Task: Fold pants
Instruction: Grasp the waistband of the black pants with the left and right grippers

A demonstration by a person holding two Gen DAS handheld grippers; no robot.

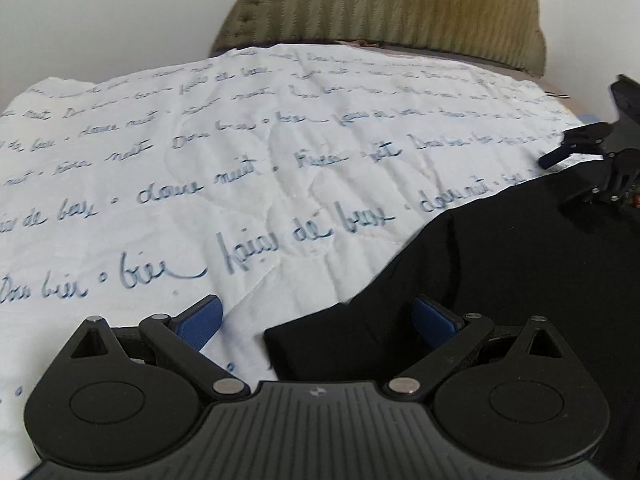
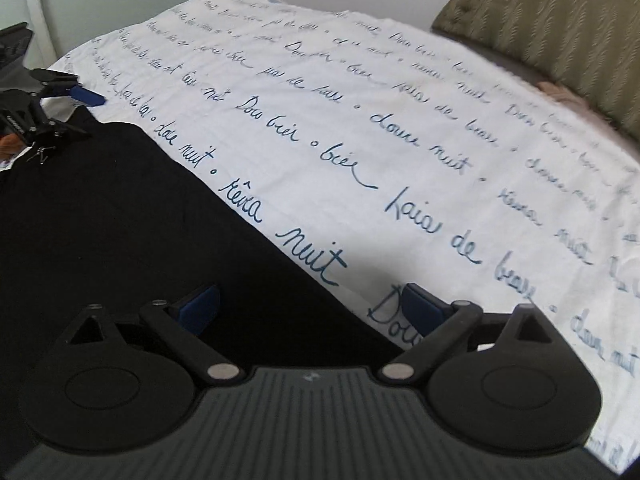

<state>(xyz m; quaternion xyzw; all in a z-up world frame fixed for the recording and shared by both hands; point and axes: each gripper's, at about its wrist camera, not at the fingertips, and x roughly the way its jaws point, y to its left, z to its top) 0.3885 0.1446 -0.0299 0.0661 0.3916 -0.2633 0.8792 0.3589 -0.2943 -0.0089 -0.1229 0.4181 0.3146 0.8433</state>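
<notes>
My left gripper [image 1: 316,322] spread wide over a corner of the black pants [image 1: 520,280], my right gripper [image 2: 312,312] spread astride the pants' edge, script-printed bedspread [image 1: 240,140] beneath the pants

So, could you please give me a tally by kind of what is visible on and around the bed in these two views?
Grippers: 2, the left gripper and the right gripper, both open
Black pants: 1
White bedspread with blue script: 1
Olive headboard: 1
Total: 5
</notes>
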